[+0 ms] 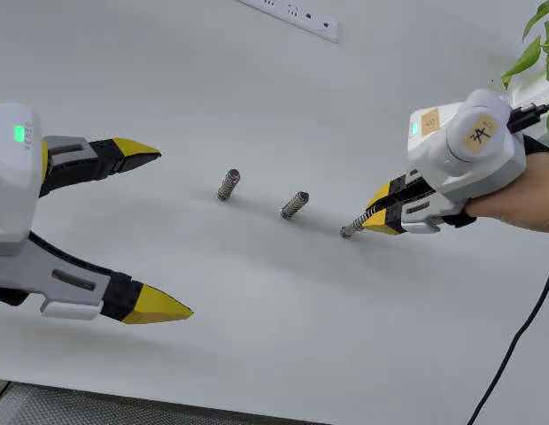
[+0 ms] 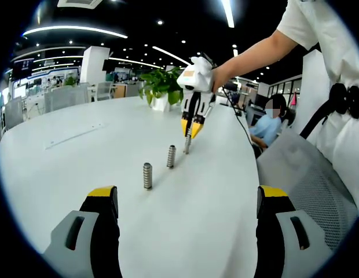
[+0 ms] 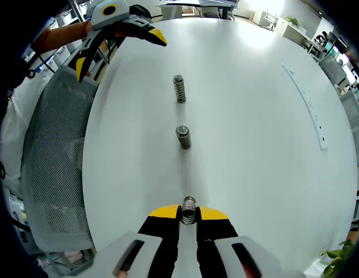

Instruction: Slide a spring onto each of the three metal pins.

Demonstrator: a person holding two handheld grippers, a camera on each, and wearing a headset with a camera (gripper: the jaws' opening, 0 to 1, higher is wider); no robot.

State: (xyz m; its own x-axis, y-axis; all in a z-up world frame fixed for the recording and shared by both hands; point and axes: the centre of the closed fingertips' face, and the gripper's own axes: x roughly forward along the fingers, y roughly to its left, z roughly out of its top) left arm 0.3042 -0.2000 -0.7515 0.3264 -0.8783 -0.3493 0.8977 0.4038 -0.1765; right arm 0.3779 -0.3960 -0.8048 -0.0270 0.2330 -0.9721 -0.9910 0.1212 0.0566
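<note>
Three upright metal pins stand in a row on the white table (image 1: 274, 292). The left pin (image 1: 228, 184) and the middle pin (image 1: 294, 204) each carry a spring. The right pin (image 1: 348, 230) has a spring (image 3: 189, 211) around it, and my right gripper (image 1: 374, 219) is shut on that spring near its top. The same row appears in the left gripper view as near pin (image 2: 147, 175), middle pin (image 2: 171, 156) and far pin (image 2: 187, 145). My left gripper (image 1: 159, 235) hangs open at the left, well away from the pins, nothing between its fingers.
A white power strip (image 1: 297, 16) lies at the table's far edge. A potted plant (image 1: 540, 44) stands at the right rear. A black cable (image 1: 514, 345) trails from the right hand. A mesh chair (image 3: 52, 168) stands beside the table.
</note>
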